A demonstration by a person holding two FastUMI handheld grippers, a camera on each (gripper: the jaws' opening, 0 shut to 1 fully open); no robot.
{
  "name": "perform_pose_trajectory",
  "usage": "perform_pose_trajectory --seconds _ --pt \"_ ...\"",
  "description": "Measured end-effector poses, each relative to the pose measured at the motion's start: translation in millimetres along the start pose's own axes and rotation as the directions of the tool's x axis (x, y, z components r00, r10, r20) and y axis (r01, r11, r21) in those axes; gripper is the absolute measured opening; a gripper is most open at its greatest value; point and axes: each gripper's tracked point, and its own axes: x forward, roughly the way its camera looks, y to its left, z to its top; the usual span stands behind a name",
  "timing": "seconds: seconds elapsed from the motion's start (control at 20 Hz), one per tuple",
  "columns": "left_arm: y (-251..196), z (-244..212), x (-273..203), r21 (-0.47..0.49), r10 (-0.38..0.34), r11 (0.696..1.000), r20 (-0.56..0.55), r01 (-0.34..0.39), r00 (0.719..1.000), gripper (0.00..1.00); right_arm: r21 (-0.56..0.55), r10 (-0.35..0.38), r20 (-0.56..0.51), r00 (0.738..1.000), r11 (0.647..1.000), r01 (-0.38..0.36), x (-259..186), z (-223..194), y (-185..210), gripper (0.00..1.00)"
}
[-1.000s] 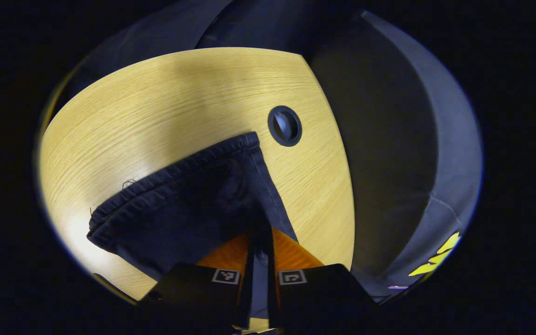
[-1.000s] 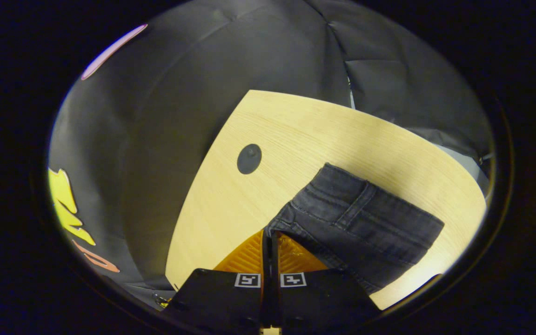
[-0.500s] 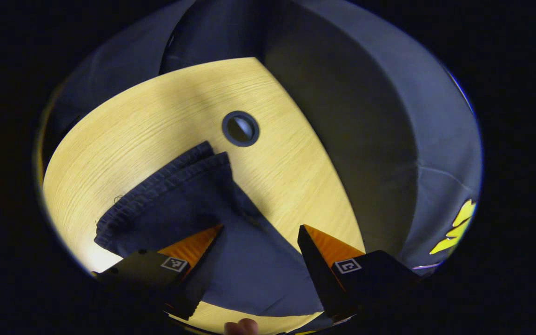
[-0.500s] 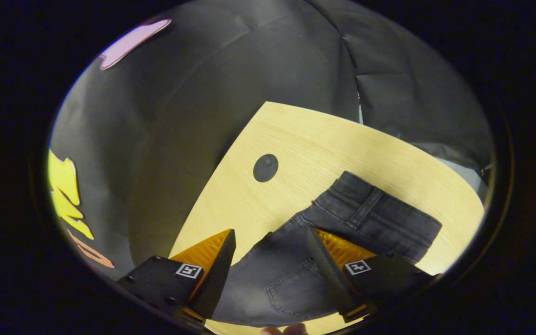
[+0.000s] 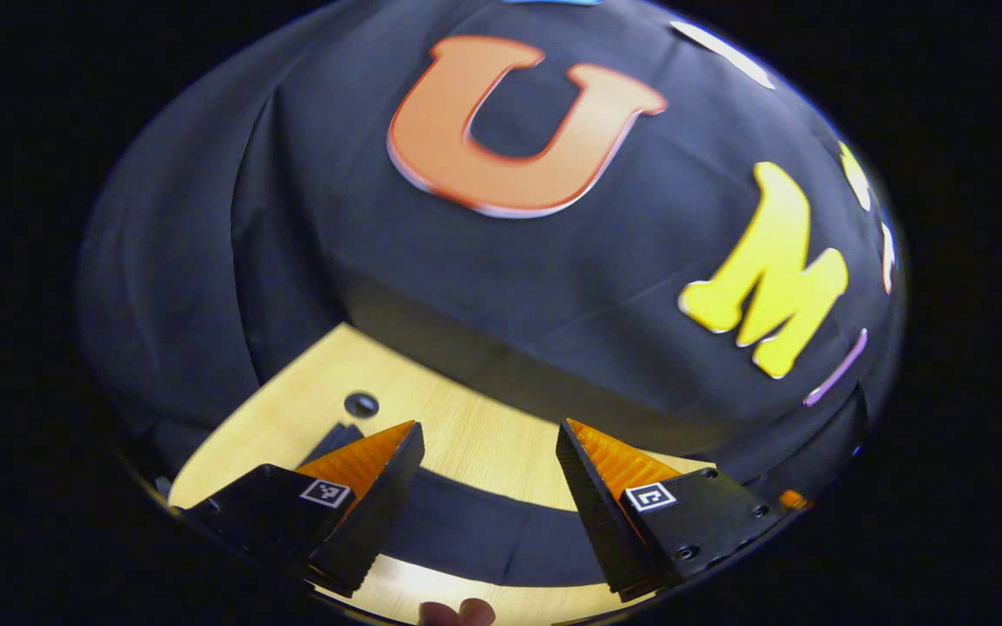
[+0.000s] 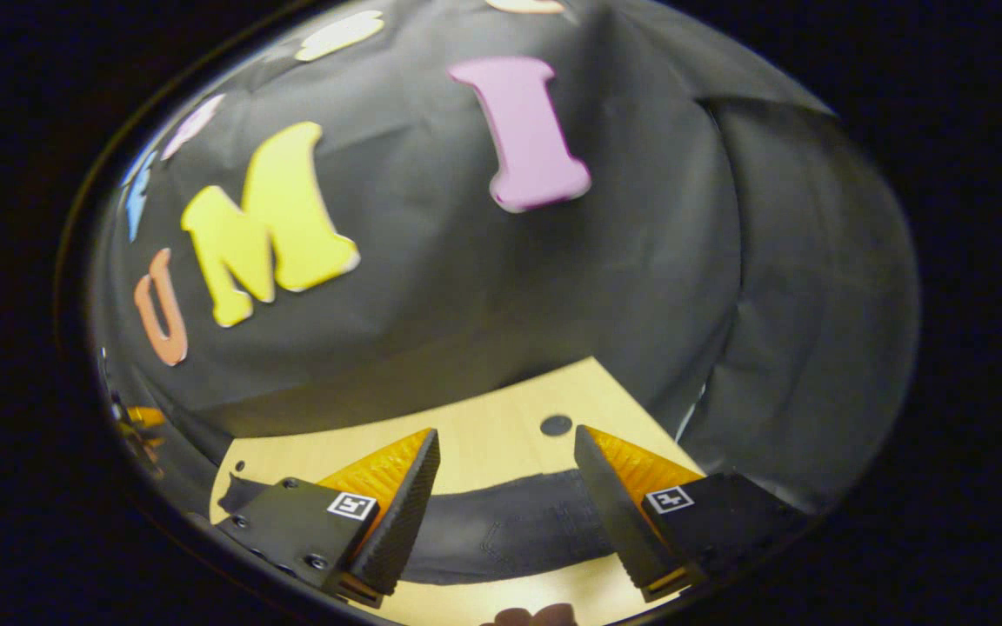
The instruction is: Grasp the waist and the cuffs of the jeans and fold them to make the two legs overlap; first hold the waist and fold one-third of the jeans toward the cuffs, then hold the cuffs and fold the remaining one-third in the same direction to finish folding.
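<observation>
Jeans [image 5: 484, 535] lie flat on the light wooden desk [image 5: 466, 435] as a dark band across its near part, and neither claw touches them. In the left gripper view, the left claw [image 5: 488, 474] is released: its two orange-faced fingers stand wide apart above the denim, and the band shows in the gap between them. A round dark hole [image 5: 361, 404] in the desk sits beyond the left finger, near a dark corner of the cloth. A fingertip [image 5: 457, 612] shows at the bottom edge. In the right gripper view, the jeans [image 6: 510, 530] again run as a band across the desk [image 6: 484, 426], with stitched seams visible on the denim. The right claw [image 6: 505, 478] is likewise released, fingers spread above the fabric. A second round hole [image 6: 556, 425] lies beyond them.
</observation>
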Motion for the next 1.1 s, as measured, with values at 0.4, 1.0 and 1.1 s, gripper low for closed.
perform_pose_trajectory --seconds 0.4,1.0,1.1 --pt "-66.5 -39.9 -113.0 0.316 -0.019 0.946 0.273 -0.071 0.962 0.98 -0.158 0.009 0.122 0.992 0.987 0.011 -130.2 -50.2 31.0 0.99" --pt "-96.9 -93.9 -148.9 0.284 0.003 0.957 0.196 -0.060 0.981 0.98 -0.064 -0.145 0.045 0.988 0.987 0.147 -99.0 -118.1 -55.0 0.98" --pt "-102.6 -91.3 -149.6 0.287 0.013 0.955 0.192 -0.069 0.981 0.99 -0.004 -0.146 0.011 0.989 0.989 0.146 -63.9 -133.8 -80.3 0.98"
